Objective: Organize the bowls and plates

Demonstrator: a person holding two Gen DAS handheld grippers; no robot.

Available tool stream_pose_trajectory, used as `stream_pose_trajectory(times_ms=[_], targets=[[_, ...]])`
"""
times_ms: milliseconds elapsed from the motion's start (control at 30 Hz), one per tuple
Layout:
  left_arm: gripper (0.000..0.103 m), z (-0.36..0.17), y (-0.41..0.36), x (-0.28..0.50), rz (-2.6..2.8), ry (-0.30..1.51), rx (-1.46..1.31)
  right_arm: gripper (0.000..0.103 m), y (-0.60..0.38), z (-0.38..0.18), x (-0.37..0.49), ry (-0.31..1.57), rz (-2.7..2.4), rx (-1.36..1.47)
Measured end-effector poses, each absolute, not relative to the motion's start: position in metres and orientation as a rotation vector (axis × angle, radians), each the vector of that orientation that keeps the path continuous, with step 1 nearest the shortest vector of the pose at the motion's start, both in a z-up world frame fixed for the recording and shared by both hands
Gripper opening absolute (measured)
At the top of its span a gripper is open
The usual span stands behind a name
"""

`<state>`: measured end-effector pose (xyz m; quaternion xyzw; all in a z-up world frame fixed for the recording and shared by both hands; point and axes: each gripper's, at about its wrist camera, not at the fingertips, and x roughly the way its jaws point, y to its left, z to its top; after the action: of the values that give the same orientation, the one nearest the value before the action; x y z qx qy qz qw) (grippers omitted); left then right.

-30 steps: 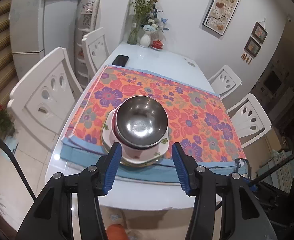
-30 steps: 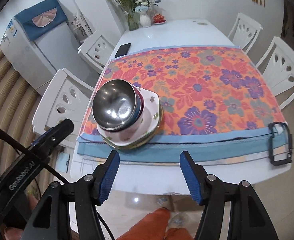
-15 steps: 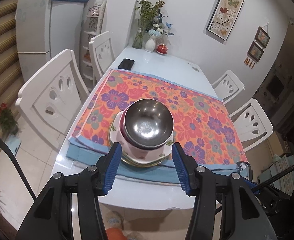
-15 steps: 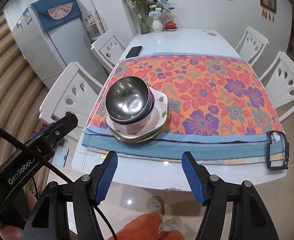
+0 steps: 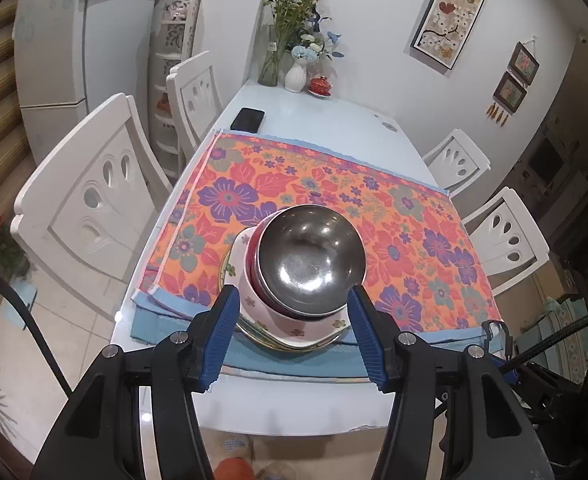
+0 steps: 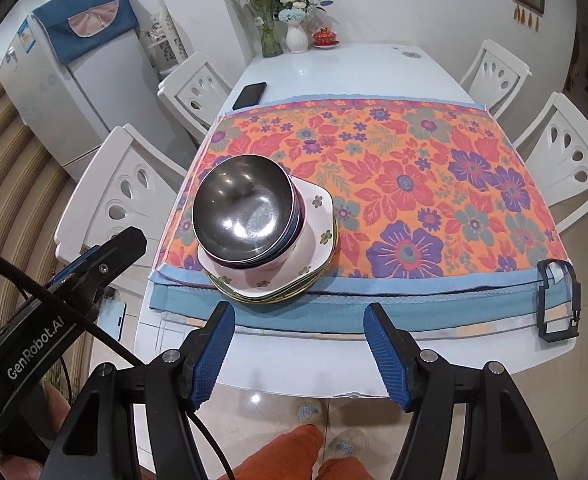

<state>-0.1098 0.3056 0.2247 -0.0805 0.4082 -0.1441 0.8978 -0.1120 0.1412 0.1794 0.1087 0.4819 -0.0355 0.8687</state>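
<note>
**A:** Both views show the stack smaller and farther off than one second ago, and more of the tabletop (image 6: pixel 333 76) edge has come into the pictures. It seems both hands have pulled back from the dishes.

**B:** Where are the dishes now?

**A:** They stand in one stack at the near left corner of the flowered cloth (image 6: pixel 413 168). A steel bowl (image 5: pixel 309 258) is on top, nested in coloured bowls, and under them lies a white flowered dish (image 6: pixel 313 216) on some plates (image 6: pixel 294 288). The lowest plates hang a little over the blue border of the cloth.

**B:** And the tongs?

**A:** The left tongs (image 5: pixel 292 332) are opening; in their view the blue pads frame the stack, but nothing is between them and they touch nothing. The right tongs (image 6: pixel 299 350) are open and empty, and they hang before the tabletop edge, to the right of the stack.

**B:** How to do this step well?

**A:** I think the stacking is mostly finished, so the step is to leave the stack without disturbing it. I would keep the pads wide and move the hands back and up, not sideways, because the steel bowl sits high and leans a little to one side. A small knock could make it slide.

**B:** Anything else to watch?

**A:** The cable (image 6: pixel 74 320) near the left tongs should not catch the chair (image 6: pixel 134 188).
</note>
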Motion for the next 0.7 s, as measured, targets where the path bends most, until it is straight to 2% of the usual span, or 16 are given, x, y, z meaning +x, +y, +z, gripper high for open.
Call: stream_pose_trajectory(times_ms=[233,300,500,700], targets=[[0.054,0.22,0.306,-0.1,-0.297,0.863,-0.142,0.065,0.146,0.174,-0.103,1.031,-0.091,0.227],[0.059,0.22,0.306,-0.098,-0.289,0.862,-0.132,0.065,0.146,0.172,-0.101,1.04,-0.097,0.231],[0.06,0.218,0.308,-0.091,-0.281,0.864,-0.134,0.065,0.147,0.17,-0.097,1.047,-0.104,0.234],[0.06,0.218,0.298,-0.091,-0.247,0.857,-0.039,0.065,0.144,0.162,-0.092,1.072,-0.107,0.243]])
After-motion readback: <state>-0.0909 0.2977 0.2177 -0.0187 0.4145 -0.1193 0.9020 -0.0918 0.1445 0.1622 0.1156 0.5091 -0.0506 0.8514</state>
